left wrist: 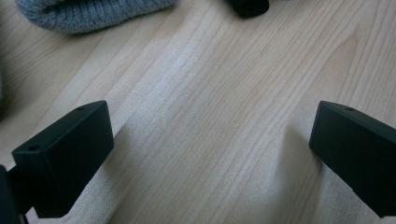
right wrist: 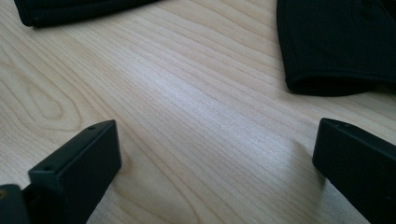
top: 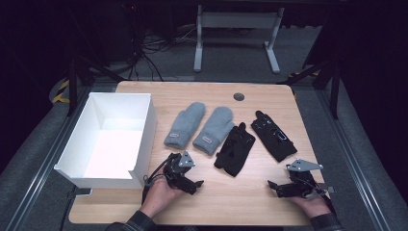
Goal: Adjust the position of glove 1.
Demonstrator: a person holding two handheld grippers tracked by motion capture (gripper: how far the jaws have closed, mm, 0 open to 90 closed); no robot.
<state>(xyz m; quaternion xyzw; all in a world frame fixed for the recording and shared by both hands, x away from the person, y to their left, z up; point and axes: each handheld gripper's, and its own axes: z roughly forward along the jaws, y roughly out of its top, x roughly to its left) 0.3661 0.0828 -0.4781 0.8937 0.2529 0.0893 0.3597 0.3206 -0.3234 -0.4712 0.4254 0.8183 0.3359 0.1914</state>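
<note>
Both claws, left gripper (top: 194,182) and right gripper (top: 275,188), are resting released, facing gloves (top: 235,148) probably awaiting the box (top: 144,139).

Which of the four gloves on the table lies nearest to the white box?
The left grey mitten. It lies just right of the white box, while the other grey mitten and the two black gloves lie farther right.
</note>
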